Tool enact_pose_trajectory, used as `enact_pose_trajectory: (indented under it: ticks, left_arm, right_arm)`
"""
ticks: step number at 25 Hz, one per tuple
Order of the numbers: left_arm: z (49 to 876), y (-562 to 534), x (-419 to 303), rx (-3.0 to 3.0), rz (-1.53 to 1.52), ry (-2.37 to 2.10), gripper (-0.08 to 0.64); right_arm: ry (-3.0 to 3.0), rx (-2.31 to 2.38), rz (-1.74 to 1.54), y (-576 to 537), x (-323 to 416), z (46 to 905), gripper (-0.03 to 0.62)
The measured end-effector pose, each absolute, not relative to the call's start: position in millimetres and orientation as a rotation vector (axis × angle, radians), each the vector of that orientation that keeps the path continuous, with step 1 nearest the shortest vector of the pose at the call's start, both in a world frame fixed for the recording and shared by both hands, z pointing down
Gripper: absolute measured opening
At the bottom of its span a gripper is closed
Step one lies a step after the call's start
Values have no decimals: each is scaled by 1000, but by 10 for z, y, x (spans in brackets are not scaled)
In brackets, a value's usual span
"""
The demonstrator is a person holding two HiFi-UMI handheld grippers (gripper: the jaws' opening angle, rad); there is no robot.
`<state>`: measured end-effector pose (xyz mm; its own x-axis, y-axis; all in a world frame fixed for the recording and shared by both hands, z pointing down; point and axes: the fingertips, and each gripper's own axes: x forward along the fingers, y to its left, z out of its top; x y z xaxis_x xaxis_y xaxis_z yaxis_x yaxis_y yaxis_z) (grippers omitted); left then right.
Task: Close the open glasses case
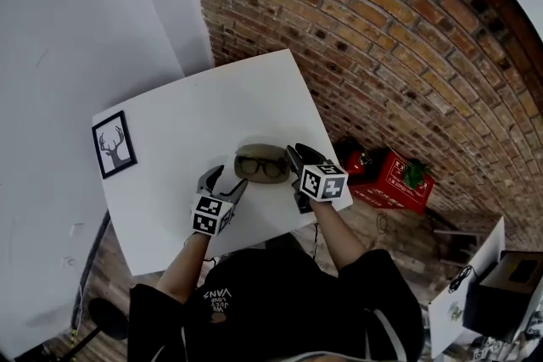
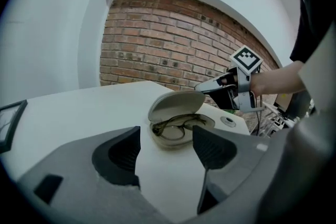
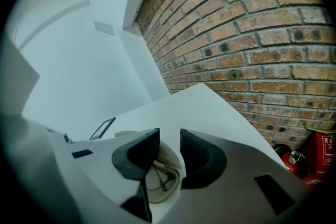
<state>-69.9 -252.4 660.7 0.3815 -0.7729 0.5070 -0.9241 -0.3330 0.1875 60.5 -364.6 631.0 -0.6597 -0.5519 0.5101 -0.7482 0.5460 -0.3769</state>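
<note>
A beige glasses case (image 1: 260, 164) lies open on the white table (image 1: 187, 123), with dark-rimmed glasses (image 2: 177, 126) in its tray. Its lid (image 2: 176, 105) stands raised at the far side. My left gripper (image 1: 226, 180) is at the case's near left, a short way off; its jaws (image 2: 166, 131) are open and empty, and the case shows beyond them. My right gripper (image 1: 299, 155) is at the case's right end, just above the lid. Its jaws (image 3: 169, 136) stand a narrow gap apart, the lid (image 3: 167, 157) showing behind and below them, nothing visibly pinched.
A framed deer picture (image 1: 114, 144) lies at the table's left edge. A small round disc (image 2: 228, 121) sits on the table right of the case. Past the table's right edge, a red box (image 1: 394, 181) and a fire extinguisher (image 3: 315, 160) stand by the brick wall (image 1: 382, 38).
</note>
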Motion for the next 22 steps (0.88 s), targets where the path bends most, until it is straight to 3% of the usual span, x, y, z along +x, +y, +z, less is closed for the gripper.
enact_pose_trajectory:
  ticks: [10, 22]
  left_arm:
    - [6519, -2344, -306, 2503, 723, -1323, 381]
    - [6780, -2176, -14, 2605, 998, -1124, 396]
  right_arm:
    - [-2419, 1072, 799, -3238, 673, 6353, 126]
    - [-2352, 1088, 798, -2931, 776, 6573, 124]
